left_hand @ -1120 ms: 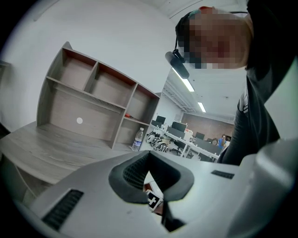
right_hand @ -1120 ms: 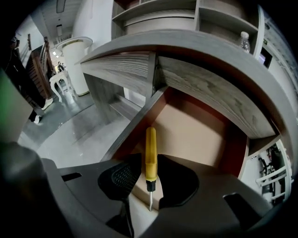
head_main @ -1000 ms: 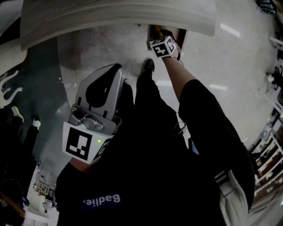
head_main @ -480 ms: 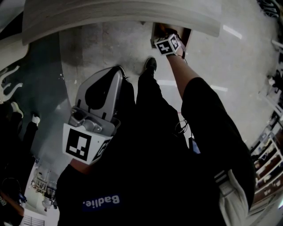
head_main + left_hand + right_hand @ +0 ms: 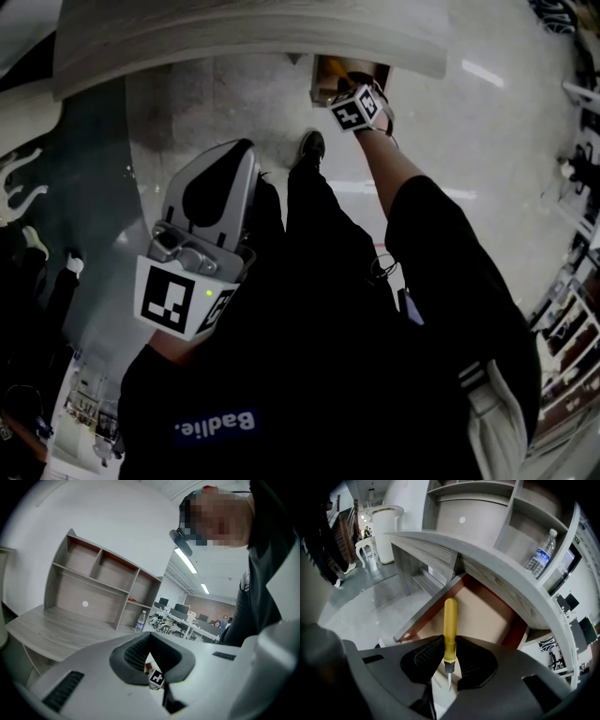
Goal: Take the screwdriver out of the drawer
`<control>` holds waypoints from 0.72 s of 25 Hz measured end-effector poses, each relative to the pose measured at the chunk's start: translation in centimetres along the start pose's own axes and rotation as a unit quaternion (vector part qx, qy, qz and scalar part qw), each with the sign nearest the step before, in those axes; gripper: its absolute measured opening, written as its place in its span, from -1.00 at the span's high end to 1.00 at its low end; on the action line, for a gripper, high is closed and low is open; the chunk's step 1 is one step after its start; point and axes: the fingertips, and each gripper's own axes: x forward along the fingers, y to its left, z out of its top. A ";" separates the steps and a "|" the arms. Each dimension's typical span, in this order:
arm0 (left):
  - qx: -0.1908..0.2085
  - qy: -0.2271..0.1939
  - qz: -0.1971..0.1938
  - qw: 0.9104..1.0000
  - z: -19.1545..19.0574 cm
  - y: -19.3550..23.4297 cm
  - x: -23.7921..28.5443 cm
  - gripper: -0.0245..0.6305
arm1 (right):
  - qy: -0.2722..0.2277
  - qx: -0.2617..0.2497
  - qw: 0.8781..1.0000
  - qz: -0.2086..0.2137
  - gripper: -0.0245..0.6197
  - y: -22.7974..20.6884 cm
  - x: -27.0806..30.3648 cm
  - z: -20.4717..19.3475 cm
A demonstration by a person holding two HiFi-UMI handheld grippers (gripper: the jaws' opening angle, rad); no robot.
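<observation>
The right tongs (image 5: 449,645) gripped the screwdriver (image 5: 450,620) by its handle, long axis straight ahead above the drawer (image 5: 487,613); the left tongs (image 5: 151,636), closed and empty, hung well apart.

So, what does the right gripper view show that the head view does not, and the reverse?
Only the right gripper view: how the right gripper's jaws clamp the yellow screwdriver, and a water bottle in the shelf unit. Only the head view: the left gripper, held before the person's dark top. Both: the open drawer under the desk.

Screwdriver (image 5: 450,625) apparently just above drawer (image 5: 487,607)
</observation>
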 end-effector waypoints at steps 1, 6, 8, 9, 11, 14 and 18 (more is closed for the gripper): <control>0.000 -0.001 -0.002 1.000 0.1 -0.1 -0.1 0.94 | -0.001 0.000 1.000 -0.001 0.62 0.1 -0.4 0.0; -0.001 -0.009 -0.012 1.000 0.5 -0.6 -0.7 0.94 | -0.014 0.008 1.000 -0.002 0.62 0.3 -3.0 0.4; -0.001 -0.013 -0.016 1.000 0.9 -0.7 -0.9 0.94 | -0.022 0.013 1.000 -0.001 0.62 0.3 -4.1 0.7; 0.000 -0.014 -0.018 1.000 1.0 -0.7 -1.0 0.94 | -0.028 0.015 0.999 -0.002 0.62 0.2 -4.8 1.1; 0.003 -0.015 -0.023 1.000 1.3 -0.8 -1.2 0.94 | -0.044 0.020 0.999 -0.003 0.62 0.3 -6.4 2.2; 0.010 -0.018 -0.033 0.999 1.6 -0.9 -1.5 0.94 | -0.069 0.030 0.997 0.000 0.62 0.6 -8.8 3.6; 0.015 -0.025 -0.044 0.999 2.4 -1.0 -1.7 0.93 | -0.091 0.043 0.995 0.001 0.62 1.1 -11.6 5.0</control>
